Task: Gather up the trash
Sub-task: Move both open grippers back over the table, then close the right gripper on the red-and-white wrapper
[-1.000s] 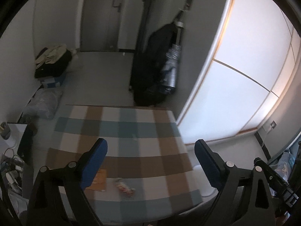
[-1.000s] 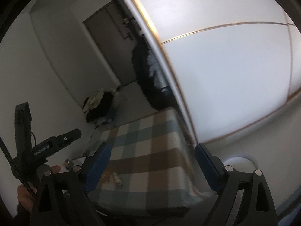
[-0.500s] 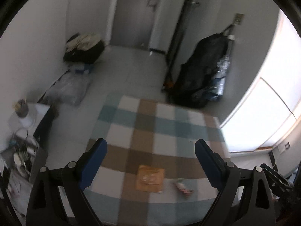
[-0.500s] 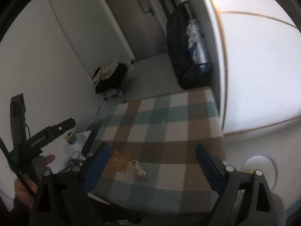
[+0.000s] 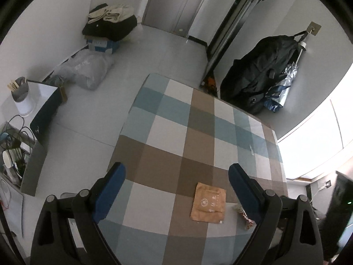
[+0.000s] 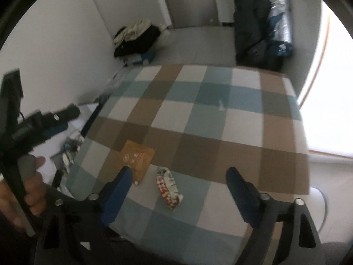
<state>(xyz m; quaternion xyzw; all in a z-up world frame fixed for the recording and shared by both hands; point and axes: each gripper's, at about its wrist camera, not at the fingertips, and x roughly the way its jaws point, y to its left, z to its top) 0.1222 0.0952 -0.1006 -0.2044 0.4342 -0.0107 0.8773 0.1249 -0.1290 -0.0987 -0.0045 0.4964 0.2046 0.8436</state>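
Right gripper [image 6: 177, 176]: our jaws are wide but closing, nothing pressed between them. The red-and-white wrapper [image 6: 168, 187] lies flat on the checked cloth [image 6: 220, 114], in the gap between the fingers as the right wrist camera sees it, but we're above it, not touching.

Left gripper [image 5: 176, 176]: jaws open, empty, hanging over the same cloth. The brown paper packet [image 5: 208, 205] sits just beside its right finger, and the red-and-white wrapper is right next to the packet, near the table's close edge.

Doing this step well, our take:
- come straight down on the wrapper, fingers across its narrow width
- it's crumpled and light, so pads should reach the cloth before closing, or it'll skate away
- avoid pinching the cloth with it
- keep the left gripper off the packet until the right one clears; they're close

Hard to read:
- right view is blurred; wrapper print illegible
- left view: wrapper mostly hidden behind our right finger
- small white scrap [image 6: 221, 106] further up the cloth, can't tell what it is
- no bin or bag for trash identifiable
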